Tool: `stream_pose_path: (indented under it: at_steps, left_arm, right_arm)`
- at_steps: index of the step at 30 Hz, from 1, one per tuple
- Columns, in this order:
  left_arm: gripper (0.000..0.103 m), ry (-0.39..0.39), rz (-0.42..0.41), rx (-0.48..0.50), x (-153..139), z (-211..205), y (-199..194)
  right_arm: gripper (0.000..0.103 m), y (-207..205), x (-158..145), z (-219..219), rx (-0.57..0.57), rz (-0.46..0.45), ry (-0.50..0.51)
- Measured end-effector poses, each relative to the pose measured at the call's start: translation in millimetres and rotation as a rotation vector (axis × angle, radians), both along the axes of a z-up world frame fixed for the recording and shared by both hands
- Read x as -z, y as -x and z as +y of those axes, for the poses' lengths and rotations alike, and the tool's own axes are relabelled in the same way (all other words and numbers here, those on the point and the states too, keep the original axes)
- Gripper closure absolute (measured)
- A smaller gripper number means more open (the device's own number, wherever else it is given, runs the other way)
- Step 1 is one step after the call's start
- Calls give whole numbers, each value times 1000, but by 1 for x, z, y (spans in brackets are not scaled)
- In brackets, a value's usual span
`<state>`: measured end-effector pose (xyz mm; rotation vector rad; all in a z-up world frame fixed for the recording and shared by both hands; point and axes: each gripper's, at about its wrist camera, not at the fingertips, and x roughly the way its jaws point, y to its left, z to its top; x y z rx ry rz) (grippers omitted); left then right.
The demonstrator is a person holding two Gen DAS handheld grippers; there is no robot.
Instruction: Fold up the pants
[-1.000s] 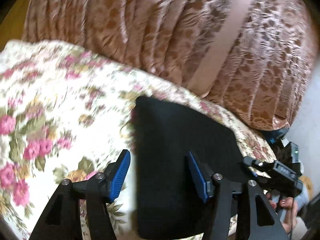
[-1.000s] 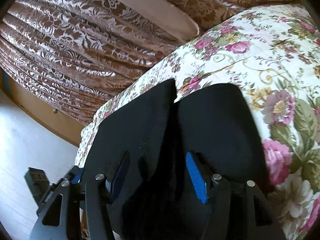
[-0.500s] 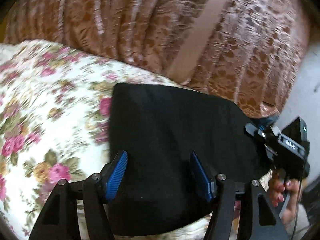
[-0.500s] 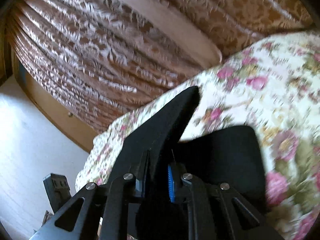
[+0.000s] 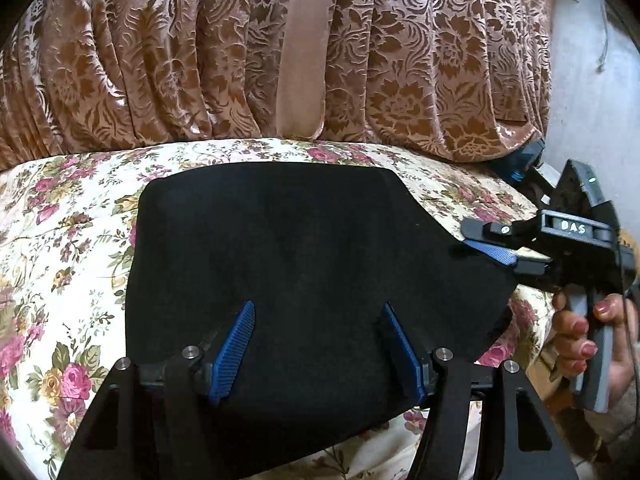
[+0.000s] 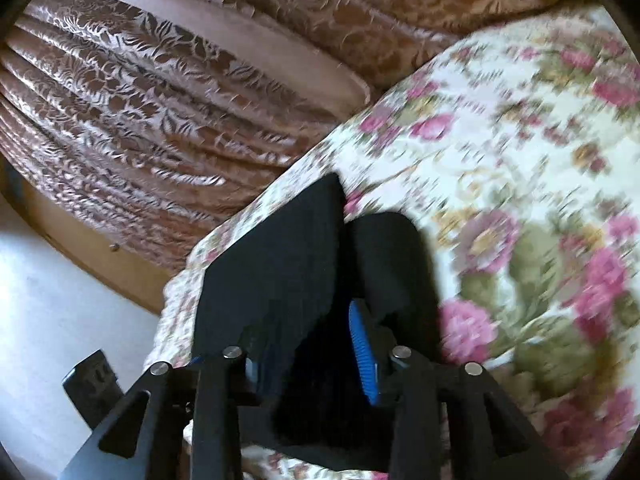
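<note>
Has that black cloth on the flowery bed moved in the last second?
Yes. In the left wrist view the black pants have spread leftward over the floral bedspread, though the camera has also moved. The right gripper grips their right edge.

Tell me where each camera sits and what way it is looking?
Left wrist: sits on the left gripper, looking along its open fingers over the black pants toward the curtain; the right gripper and hand show.
Right wrist: sits on the right gripper, looking along the pants on the floral bedspread.
Both share pants, bedspread, curtain.
</note>
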<state>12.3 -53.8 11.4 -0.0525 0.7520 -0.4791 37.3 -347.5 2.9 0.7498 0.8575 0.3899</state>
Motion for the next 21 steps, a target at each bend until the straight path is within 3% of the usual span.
stream_pose_path:
  at_steps: [6, 7, 8, 10, 12, 14, 16, 21]
  left_arm:
    - [38, 135, -8, -55, -8, 25, 2]
    - [38, 142, -35, -99, -11, 34, 2]
    - [38, 130, -61, -142, -13, 41, 3]
    - [37, 59, -101, -262, -11, 55, -1]
    - [37, 27, -54, -311, 0, 66, -11]
    - [37, 82, 52, -310, 16, 74, -23]
    - [37, 137, 79, -294, 18, 71, -22]
    - [37, -21, 14, -193, 9, 28, -15]
  right_arm:
    - [63, -6, 21, 15, -40, 39, -69]
    - [71, -6, 19, 20, -45, 28, -35]
    - [83, -6, 16, 24, -56, 22, 14]
    - [87, -5, 13, 31, -81, 2, 81]
    - [89, -2, 9, 36, -96, -52, 119]
    - [90, 0, 9, 37, -92, -67, 135]
    - [91, 4, 6, 33, -86, -87, 111]
    - [91, 18, -24, 20, -72, -181, 70]
